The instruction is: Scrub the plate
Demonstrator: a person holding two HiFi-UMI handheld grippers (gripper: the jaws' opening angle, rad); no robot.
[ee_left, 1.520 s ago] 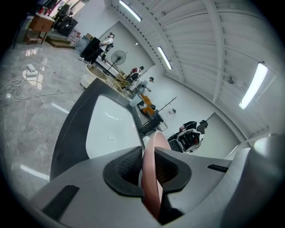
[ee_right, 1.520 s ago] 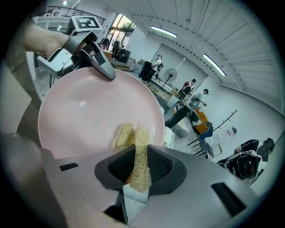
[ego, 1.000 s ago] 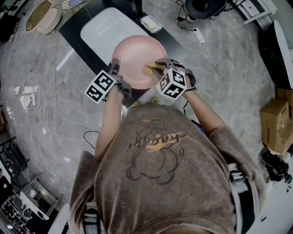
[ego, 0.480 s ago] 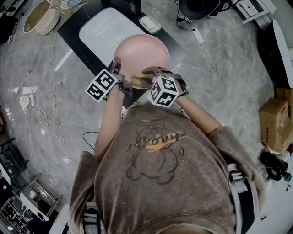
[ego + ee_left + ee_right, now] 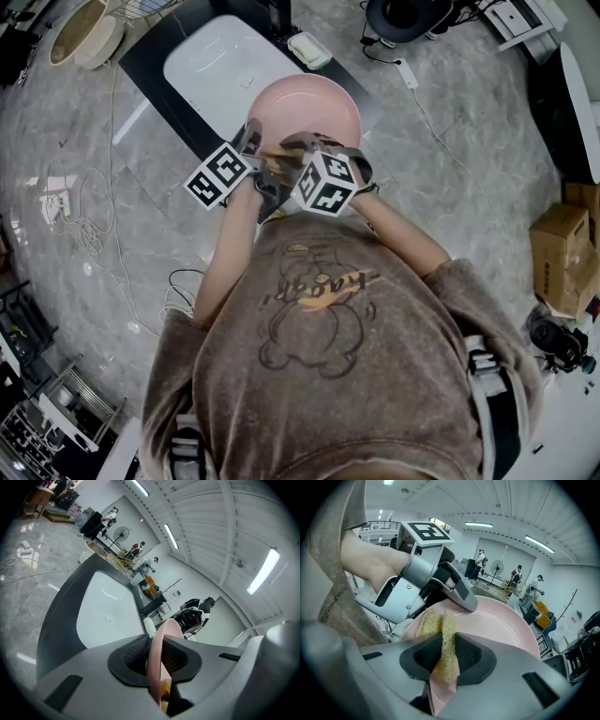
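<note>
A pink plate (image 5: 309, 108) is held tilted over the white sink. My left gripper (image 5: 251, 150) is shut on its near left rim. In the left gripper view the rim (image 5: 158, 648) runs edge-on between the pads. My right gripper (image 5: 286, 157) is shut on a yellow fibrous scrub pad (image 5: 443, 634). The pad presses on the plate's face (image 5: 501, 625) close to the left gripper's jaw (image 5: 457, 592). In the head view the pad (image 5: 274, 153) shows only as a yellowish blur at the plate's near edge.
The white sink basin (image 5: 216, 66) sits in a dark counter (image 5: 150, 56), with a soap dish (image 5: 308, 49) at its far end. Cables (image 5: 84, 234) lie on the marble floor at left. Cardboard boxes (image 5: 562, 253) stand at right. People stand far off (image 5: 518, 576).
My right gripper has dragged the scrub pad leftward across the plate, toward the left gripper and the near rim. The plate has shifted slightly away and to the right.
</note>
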